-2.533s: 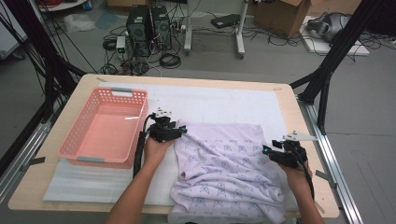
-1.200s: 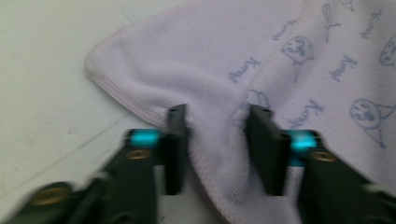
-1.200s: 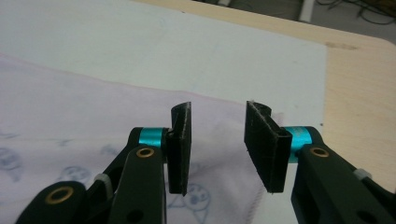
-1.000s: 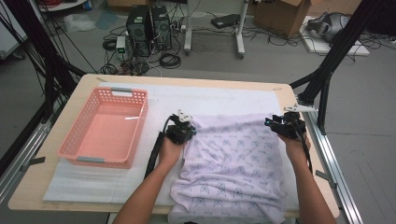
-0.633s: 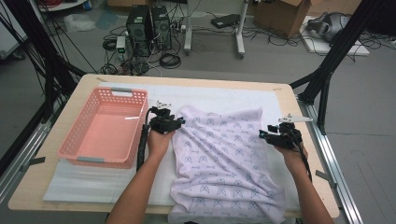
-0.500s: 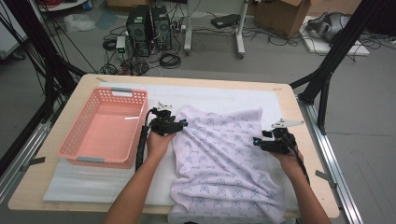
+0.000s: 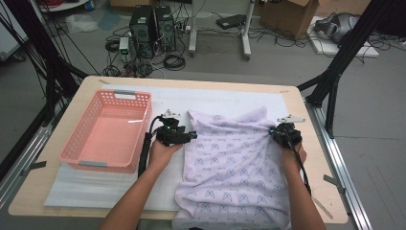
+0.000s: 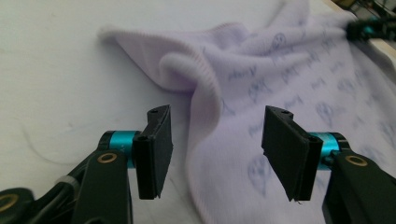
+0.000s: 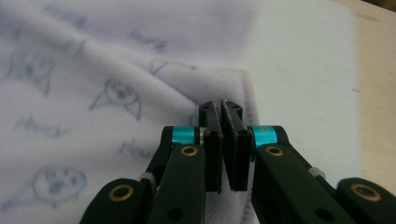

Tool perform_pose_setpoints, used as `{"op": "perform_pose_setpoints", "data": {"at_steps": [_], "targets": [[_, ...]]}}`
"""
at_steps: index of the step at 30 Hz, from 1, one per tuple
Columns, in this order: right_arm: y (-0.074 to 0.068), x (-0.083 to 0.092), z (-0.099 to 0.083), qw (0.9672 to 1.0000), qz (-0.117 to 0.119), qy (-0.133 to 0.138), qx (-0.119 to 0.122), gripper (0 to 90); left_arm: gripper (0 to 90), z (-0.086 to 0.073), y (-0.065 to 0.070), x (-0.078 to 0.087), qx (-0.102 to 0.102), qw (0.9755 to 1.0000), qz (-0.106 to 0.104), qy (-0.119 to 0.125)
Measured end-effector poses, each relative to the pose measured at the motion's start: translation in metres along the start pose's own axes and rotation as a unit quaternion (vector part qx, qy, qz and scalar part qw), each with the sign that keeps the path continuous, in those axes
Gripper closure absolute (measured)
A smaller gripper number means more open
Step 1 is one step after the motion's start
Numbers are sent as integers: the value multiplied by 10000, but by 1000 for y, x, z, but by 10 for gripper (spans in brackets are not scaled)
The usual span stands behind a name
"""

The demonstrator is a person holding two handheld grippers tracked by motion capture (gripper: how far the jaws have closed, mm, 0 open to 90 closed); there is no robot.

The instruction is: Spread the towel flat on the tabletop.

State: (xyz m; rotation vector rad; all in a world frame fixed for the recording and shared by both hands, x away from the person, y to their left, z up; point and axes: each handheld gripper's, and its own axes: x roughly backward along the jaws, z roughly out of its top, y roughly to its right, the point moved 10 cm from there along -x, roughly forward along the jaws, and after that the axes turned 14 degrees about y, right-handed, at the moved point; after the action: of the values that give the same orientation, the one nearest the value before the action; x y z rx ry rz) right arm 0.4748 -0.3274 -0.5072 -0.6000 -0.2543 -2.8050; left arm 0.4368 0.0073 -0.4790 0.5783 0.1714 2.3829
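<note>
the near hem of the lilac blanket (image 7: pixel 230 167) droops over the table's front edge between the person's forearms, and from there the cloth runs back across the white mat (image 7: pixel 215 103) toward the middle of the table (image 7: pixel 297 103). it looks like a light, limp fleece with a faint printed pattern, so it should sag, bunch and fold wherever it is not supported, and it is neither fragile nor slick; the ribbed border looks like the firmest place to pinch, best at a corner or along an edge so that only one layer is caught. on the person's right side, the right gripper (image 9: pixel 223 109) has its jaws pressed together on a pucker of the blanket (image 9: pixel 116 84) close to its side edge, having just closed on it, and the cloth draws into tight creases toward that pinch in the high view, where the right gripper (image 7: pixel 282 133) sits at the far right corner. the left gripper (image 8: pixel 215 140) stands with its jaws spread, having just opened, with the rolled border of the blanket (image 8: pixel 261 93) lying between and beyond them but touching neither pad. in the high view the left gripper (image 7: pixel 181 136) hovers just beside the cloth's far left corner. farther left rests the empty pink basket (image 7: pixel 76 153), apart from the blanket.
</note>
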Motion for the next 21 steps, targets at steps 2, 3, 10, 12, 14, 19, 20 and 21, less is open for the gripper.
{"op": "perform_pose_setpoints", "data": {"at_steps": [2, 3, 10, 12, 14, 19, 20, 21], "targets": [[3, -2, -1, 9993, 51, 35, -369, 852, 431, -2, 6, 2, 12, 9999, -91, 68], [2, -1, -3, 9992, 111, -15, -377, 816, 435, -4, 8, 4, -21, 9999, -121, 99], [-1, 27, 11, 9981, 408, 179, -415, 547, 417, -37, 15, 2, 39, 9995, -199, -262], [-1, 38, 14, 9972, 546, 231, -446, 530, 381, -38, 19, 2, -93, 9993, -185, -301], [-1, 49, 14, 9962, 671, 267, -478, 519, 416, -39, 25, -1, -114, 9991, -270, -303], [-9, 68, 4, 9934, 974, 294, -523, 502, 804, -39, 21, -5, -670, 9972, 117, -304], [-11, 70, 0, 9929, 1040, 269, -514, 500, 822, -37, 17, -6, -571, 9978, 184, -269], [-12, 72, -3, 9926, 1074, 246, -518, 499, 829, -34, 9, -6, -635, 9970, 379, -206]]}}
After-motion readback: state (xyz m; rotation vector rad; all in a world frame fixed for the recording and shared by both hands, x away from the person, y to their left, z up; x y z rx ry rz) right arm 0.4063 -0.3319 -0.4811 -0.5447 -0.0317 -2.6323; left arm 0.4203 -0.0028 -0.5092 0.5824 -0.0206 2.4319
